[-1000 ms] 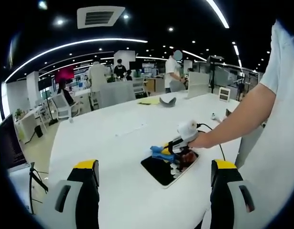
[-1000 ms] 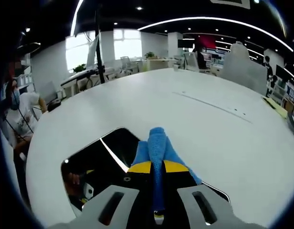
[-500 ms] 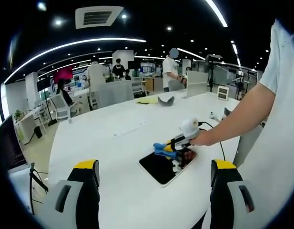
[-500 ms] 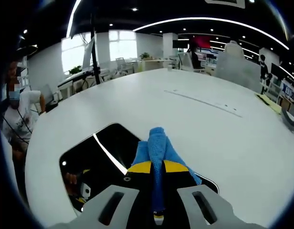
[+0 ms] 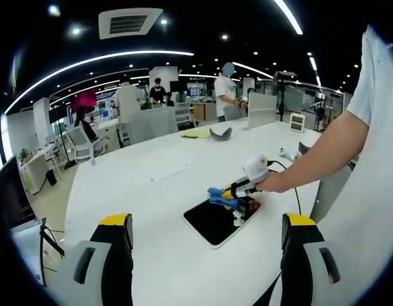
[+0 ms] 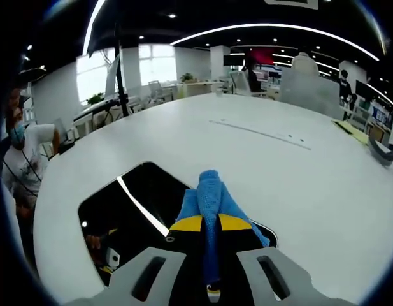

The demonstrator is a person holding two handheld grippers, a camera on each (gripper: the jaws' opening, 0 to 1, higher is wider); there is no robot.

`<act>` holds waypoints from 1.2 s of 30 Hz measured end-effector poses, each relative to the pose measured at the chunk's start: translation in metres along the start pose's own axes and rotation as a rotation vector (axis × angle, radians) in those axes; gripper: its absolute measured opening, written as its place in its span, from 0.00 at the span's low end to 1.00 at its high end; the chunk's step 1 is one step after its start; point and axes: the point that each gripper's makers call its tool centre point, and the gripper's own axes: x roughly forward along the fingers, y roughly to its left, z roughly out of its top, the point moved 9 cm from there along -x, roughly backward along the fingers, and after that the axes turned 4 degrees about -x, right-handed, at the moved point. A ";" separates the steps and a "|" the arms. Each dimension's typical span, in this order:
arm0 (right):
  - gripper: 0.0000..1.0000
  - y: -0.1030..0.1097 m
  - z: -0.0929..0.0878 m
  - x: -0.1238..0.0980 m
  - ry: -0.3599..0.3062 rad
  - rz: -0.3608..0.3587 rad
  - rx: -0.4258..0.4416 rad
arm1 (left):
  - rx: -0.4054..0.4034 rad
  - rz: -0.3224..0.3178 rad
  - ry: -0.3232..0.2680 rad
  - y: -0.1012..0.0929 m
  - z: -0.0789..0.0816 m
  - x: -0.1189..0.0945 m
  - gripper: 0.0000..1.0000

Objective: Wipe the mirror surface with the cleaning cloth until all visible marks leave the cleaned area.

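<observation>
A dark rectangular mirror [image 5: 216,222] [image 6: 129,210] lies flat on the white table [image 5: 151,191]. My right gripper [image 6: 209,224] [image 5: 229,193] is shut on a blue cleaning cloth [image 6: 209,194] [image 5: 219,195], which rests on the mirror's far edge. The mirror reflects a ceiling light strip and the gripper. In the left gripper view my left gripper [image 5: 206,236] is open, its yellow-tipped jaws wide apart, held back from the mirror with nothing between them. A person's arm reaches in from the right holding the right gripper.
A cable [image 5: 292,191] trails behind the right gripper. A small dark object [image 5: 221,133] and a yellow sheet [image 5: 197,134] lie at the table's far end. Office chairs, desks and several people stand beyond the table.
The right gripper and cloth have slid across the mirror toward its far edge, lifting slightly higher in the left gripper view. The left gripper has held still.
</observation>
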 end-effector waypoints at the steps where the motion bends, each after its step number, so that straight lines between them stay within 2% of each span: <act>1: 0.03 -0.001 -0.001 -0.001 0.000 -0.002 -0.003 | 0.003 -0.002 0.002 -0.001 0.000 0.000 0.98; 25: 0.03 -0.013 -0.020 -0.023 -0.020 -0.052 0.043 | 0.033 -0.048 0.030 -0.019 -0.001 0.006 0.98; 36: 0.03 -0.013 -0.026 -0.032 -0.023 -0.079 0.064 | 0.019 -0.060 0.004 -0.020 0.001 0.007 0.99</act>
